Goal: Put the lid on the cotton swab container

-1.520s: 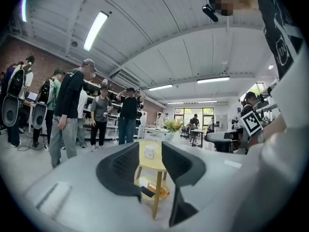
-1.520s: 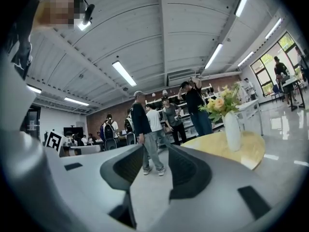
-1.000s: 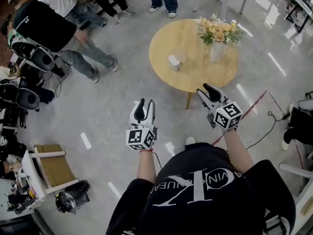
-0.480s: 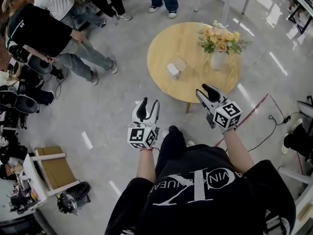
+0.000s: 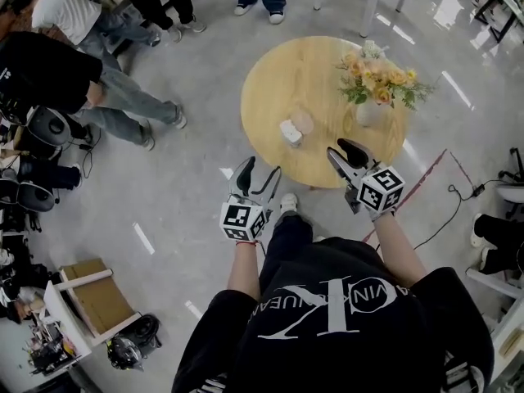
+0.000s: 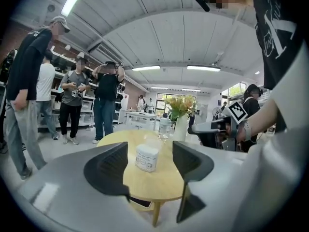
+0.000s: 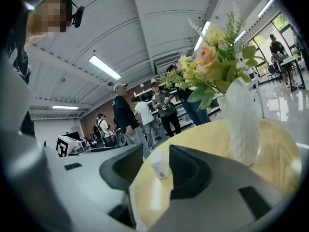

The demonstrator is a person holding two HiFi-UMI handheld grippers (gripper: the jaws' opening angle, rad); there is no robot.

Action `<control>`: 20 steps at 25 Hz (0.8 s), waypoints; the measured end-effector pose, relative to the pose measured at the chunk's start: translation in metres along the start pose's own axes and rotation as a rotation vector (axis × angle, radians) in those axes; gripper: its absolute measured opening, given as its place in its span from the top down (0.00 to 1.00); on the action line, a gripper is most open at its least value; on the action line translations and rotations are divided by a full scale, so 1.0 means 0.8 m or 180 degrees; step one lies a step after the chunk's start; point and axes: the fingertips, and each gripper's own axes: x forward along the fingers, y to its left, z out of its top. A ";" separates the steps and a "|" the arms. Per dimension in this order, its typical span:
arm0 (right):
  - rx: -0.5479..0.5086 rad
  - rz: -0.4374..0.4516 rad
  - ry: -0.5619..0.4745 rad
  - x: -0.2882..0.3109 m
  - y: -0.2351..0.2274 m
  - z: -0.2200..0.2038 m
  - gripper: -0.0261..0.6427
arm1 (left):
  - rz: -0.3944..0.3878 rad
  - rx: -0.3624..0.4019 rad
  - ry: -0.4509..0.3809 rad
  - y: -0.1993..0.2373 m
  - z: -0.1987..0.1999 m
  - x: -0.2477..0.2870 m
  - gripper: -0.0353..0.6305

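The white cotton swab container [image 5: 289, 131] stands on the round wooden table [image 5: 319, 72], near its front edge. A pale round lid [image 5: 304, 120] lies just beside it. My left gripper [image 5: 260, 170] hangs over the floor short of the table, its jaws opening with nothing between them. In the left gripper view the container [image 6: 147, 157] shows far ahead, framed by the jaws. My right gripper [image 5: 342, 150] is at the table's near edge, open and empty. The right gripper view has the container [image 7: 160, 165] ahead between the jaws.
A white vase of flowers [image 5: 372, 105] stands on the table's right side, close to my right gripper. People [image 5: 74, 47] stand at the upper left. Chairs and gear line the left wall, with a cardboard box [image 5: 90, 289] at the lower left. A cable [image 5: 442, 219] trails on the floor at right.
The table has drawn nearer as the person stepped forward. The left jaws have spread wider. The right gripper now reaches the table's edge.
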 end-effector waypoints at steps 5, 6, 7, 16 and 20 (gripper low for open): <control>0.0194 -0.0104 0.0050 0.036 -0.022 -0.006 0.75 | -0.0336 0.0115 0.0234 0.012 -0.014 0.045 0.49; 0.0223 -0.0126 0.0066 0.043 -0.025 -0.008 0.75 | -0.0402 0.0134 0.0289 0.014 -0.018 0.053 0.48; 0.0254 -0.0154 0.0088 0.048 -0.028 -0.010 0.75 | -0.0465 0.0142 0.0347 0.016 -0.022 0.061 0.48; 0.0498 -0.0372 0.0159 0.091 -0.053 -0.015 0.73 | -0.0999 0.0329 0.0800 0.026 -0.059 0.119 0.39; 0.0599 -0.0466 0.0183 0.106 -0.058 -0.020 0.73 | -0.1177 0.0494 0.0908 0.022 -0.074 0.138 0.37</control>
